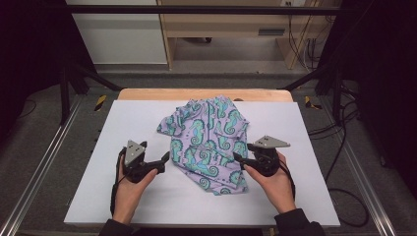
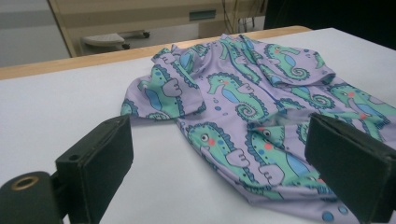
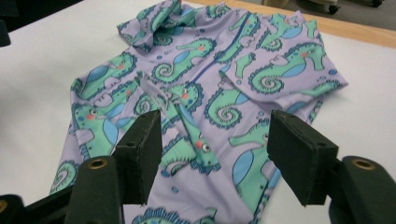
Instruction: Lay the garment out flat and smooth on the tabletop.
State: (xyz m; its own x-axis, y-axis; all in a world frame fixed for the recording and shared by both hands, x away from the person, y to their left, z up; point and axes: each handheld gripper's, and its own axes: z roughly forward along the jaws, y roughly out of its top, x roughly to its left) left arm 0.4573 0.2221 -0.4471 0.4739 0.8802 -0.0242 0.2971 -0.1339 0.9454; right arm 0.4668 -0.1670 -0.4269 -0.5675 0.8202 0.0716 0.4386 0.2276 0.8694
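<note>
A lilac garment (image 1: pixel 209 142) printed with green seahorses lies crumpled in the middle of the white table top (image 1: pixel 123 196). My left gripper (image 1: pixel 164 158) sits just left of the garment's near-left edge, pointing right at it. In the left gripper view the garment (image 2: pixel 243 107) spreads ahead and my left gripper (image 2: pixel 219 158) stands open, its pads off the cloth. My right gripper (image 1: pixel 238 158) is at the garment's right edge, pointing left. In the right gripper view my right gripper (image 3: pixel 215 149) hovers open over the garment (image 3: pixel 210 79), gripping nothing.
The white top rests on a wooden table whose far edge (image 1: pixel 206 93) shows behind the garment. Black frame posts (image 1: pixel 64 83) stand at both sides. Cables (image 1: pixel 344 147) trail on the floor at the right. A pale wooden shelf unit (image 1: pixel 221 24) stands beyond the table.
</note>
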